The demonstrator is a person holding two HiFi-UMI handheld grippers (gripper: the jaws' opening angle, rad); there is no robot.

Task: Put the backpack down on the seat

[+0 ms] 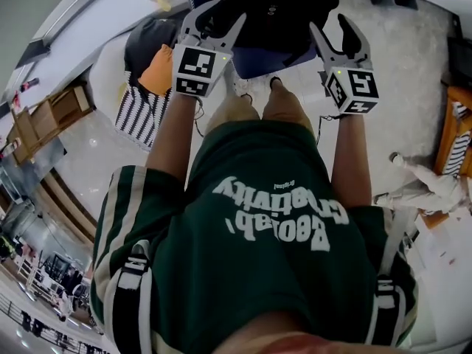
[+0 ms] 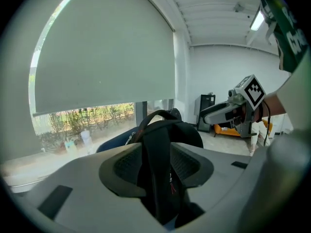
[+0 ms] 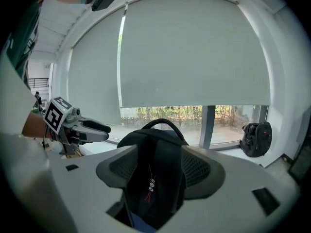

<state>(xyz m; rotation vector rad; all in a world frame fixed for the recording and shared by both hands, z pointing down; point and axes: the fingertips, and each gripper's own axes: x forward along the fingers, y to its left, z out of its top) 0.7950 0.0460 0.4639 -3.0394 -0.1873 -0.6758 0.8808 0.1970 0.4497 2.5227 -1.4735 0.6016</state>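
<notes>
Since both pairs of my jaws stand released, neither clamps anything. A black webbing strap of the black fabric backpack runs loose between the pads of my left gripper. A second black strap does the same in my right gripper. The backpack sits on the dark blue rounded seat ahead of my feet. Its far side is cut off at the head view's upper edge, and it hides most of the seat.
</notes>
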